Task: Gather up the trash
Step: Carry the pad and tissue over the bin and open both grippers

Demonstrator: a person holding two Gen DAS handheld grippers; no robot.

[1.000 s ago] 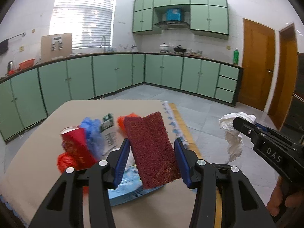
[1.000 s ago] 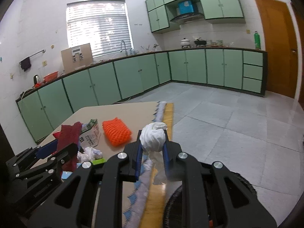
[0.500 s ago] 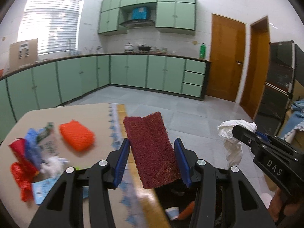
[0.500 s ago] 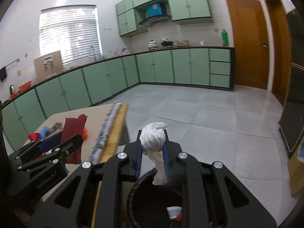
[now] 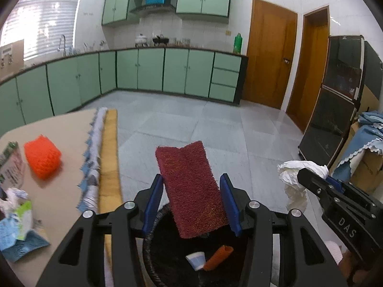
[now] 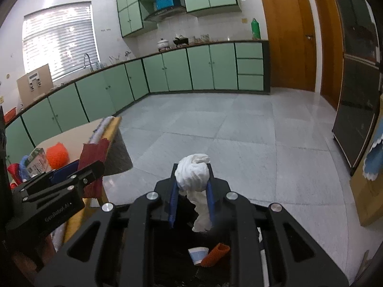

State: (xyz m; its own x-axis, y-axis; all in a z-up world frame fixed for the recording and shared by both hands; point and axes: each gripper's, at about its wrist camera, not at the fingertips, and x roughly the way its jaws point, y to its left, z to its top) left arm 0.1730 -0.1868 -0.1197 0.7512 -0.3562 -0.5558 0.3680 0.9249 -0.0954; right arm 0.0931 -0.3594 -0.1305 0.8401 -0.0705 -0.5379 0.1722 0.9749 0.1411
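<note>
**Two pieces of trash carried over the bin for release**

Left hand-held gripper (image 5: pixel 191 203) clamped on dark red rectangular scouring pad (image 5: pixel 191 191), held tilted above round black trash bin (image 5: pixel 153 258) so a release drops it inside. Right hand-held gripper (image 6: pixel 191 203) over the same bin, jaws opening, crumpled white tissue wad (image 6: pixel 192 174) between them. Blue-white paper cup (image 5: pixel 196 259) and orange ribbed roll (image 5: pixel 219 257) already in bin. Orange mesh scrubber (image 5: pixel 43 159) and wrappers (image 5: pixel 18 217) left on beige counter (image 5: pixel 62 131), near its edge beside the bin.

Scouring pad (image 5: pixel 192 191) dark red; tissue (image 6: pixel 194 174) white; sponge (image 5: pixel 42 156) orange; bin (image 5: pixel 153 258) black; cabinets (image 5: pixel 153 71) pale green; doors (image 5: pixel 268 59) brown.
</note>
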